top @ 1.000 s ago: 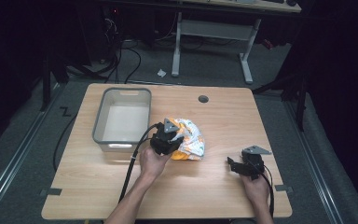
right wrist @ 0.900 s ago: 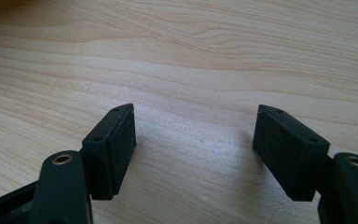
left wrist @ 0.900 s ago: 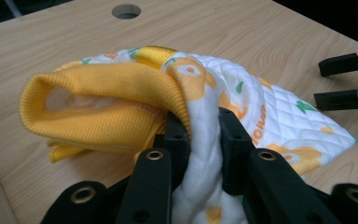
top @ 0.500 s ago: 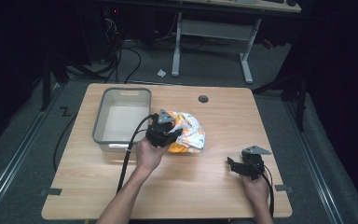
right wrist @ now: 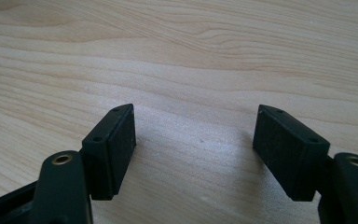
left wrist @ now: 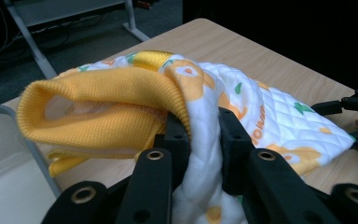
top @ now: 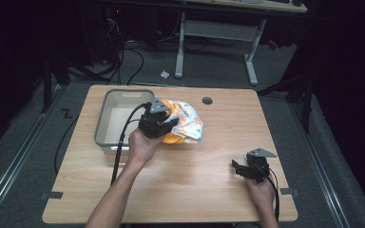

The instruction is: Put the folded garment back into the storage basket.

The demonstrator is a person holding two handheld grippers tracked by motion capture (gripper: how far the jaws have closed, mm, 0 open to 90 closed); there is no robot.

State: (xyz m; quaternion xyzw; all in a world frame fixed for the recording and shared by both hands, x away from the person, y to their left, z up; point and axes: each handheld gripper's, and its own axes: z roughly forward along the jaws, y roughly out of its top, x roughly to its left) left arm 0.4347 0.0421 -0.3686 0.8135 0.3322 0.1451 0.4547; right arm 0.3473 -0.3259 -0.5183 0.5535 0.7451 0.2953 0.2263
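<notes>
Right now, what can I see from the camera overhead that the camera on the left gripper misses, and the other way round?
The high view alone takes in the whole table, the person's forearms and the floor around it. The left gripper view alone gives the close-up: its black pads pinching a fold of white quilted cloth, and the ribbed yellow cuff. Both show the garment, the grey bin beside it, and the right gripper resting farther off.

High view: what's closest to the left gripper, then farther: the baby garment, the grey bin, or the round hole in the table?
1. Baby garment: clamped in the left gripper.
2. Grey bin: just beside it, at left.
3. Round hole: far side, toward the right.
</notes>
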